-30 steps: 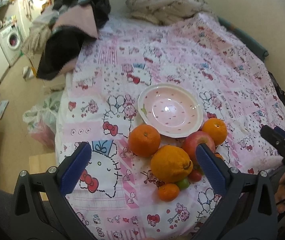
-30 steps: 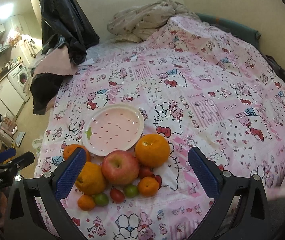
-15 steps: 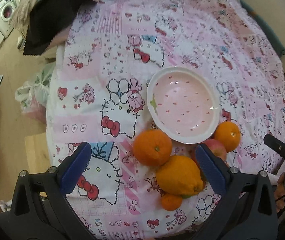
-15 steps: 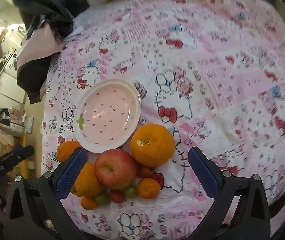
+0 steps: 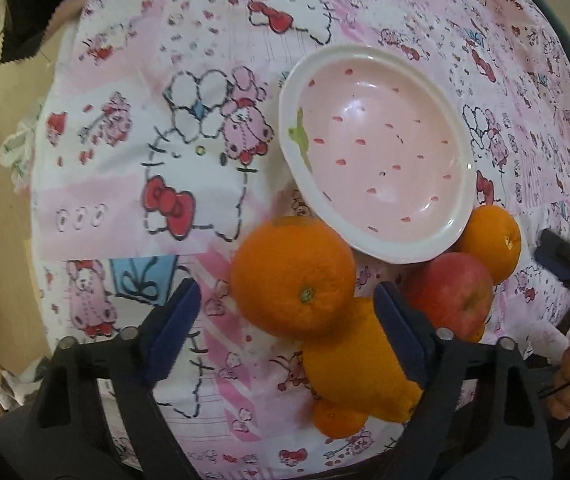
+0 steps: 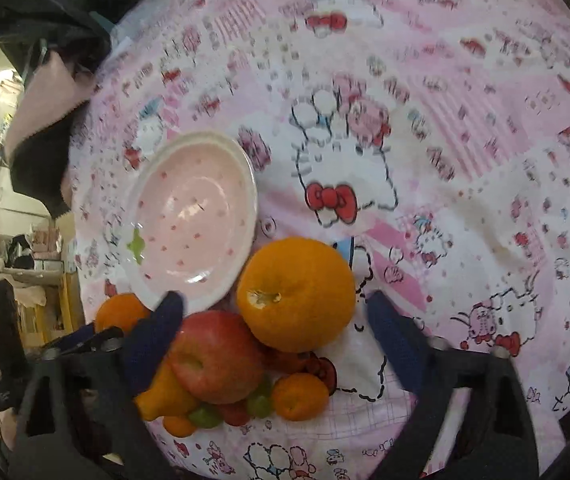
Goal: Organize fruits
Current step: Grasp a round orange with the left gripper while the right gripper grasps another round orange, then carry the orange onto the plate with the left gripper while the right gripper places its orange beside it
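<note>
Both hand-held grippers, left (image 5: 285,316) and right (image 6: 275,320), released, over fruit pile on bed beside empty plate (image 5: 461,152). Risk: left closing on orange (image 5: 293,276) nudges lumpy citrus (image 5: 359,364); fruit rolls off soft bedding.

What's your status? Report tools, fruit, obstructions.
Left tool open over an orange. Right tool open over the apple. Bowl holds nothing. Fruit crowded together.

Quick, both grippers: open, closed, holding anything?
Left gripper: open, holding nothing, fingers either side of the large orange.
Right gripper: open, holding nothing.
</note>
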Demonstrator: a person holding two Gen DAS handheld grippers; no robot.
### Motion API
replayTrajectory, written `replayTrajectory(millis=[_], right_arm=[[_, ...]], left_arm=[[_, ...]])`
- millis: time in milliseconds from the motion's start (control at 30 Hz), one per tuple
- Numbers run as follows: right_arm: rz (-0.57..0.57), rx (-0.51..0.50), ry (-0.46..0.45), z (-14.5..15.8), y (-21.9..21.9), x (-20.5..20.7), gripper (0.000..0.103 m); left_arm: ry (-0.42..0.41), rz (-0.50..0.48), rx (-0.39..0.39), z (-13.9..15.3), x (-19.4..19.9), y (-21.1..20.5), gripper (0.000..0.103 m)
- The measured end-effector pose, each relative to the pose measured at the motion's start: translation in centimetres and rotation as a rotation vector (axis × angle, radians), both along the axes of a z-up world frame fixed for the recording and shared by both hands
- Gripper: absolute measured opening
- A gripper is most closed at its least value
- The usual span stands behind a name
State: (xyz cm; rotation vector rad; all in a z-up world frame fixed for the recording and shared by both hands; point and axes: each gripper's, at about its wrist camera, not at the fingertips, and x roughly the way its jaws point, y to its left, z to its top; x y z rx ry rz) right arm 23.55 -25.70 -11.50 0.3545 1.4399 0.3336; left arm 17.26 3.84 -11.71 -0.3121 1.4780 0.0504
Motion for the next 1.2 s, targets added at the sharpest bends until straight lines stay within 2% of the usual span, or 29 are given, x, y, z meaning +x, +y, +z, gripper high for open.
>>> replayTrajectory(millis=[67, 267, 367, 467, 600, 867, 1200], right_arm=[[0.002, -0.006, 0.051, -1.4, 0.4, 0.4, 0.084], [0.014, -0.079, 0.087, -3.8, 1.3, 1.3, 0.084], [0.016, -0.079, 0.095, -4.3, 1.4, 1.4, 0.084], [0.009, -0.078, 0.103, -4.8, 1.6, 1.5, 0.087], [0.025, -0.103, 0.106, -5.2, 2.3, 1.4, 0.089], [0.08, -0.134, 0.048, -4.5, 2.9, 1.2, 0.082], [-0.029, -0.048, -0.031, -1.5, -0.1, 1.3, 0.082]], left_arm=[[0.005, -0.007, 0.0, -0.3, 0.3, -0.3, 0.082], [0.021, -0.02, 0.014, -1.2, 0.4, -0.7, 0.081], [0.029, -0.023, 0.016, -1.9, 0.3, -0.5, 0.073], [0.035, -0.013, -0.004, -2.3, 0.5, -0.5, 0.07], [0.027, -0.017, 0.012, -2.2, 0.4, -0.8, 0.068], [-0.013, -0.03, 0.038, -1.5, 0.0, -1.1, 0.065], [-0.129, 0.003, 0.066, 2.2, -0.5, 0.5, 0.064]])
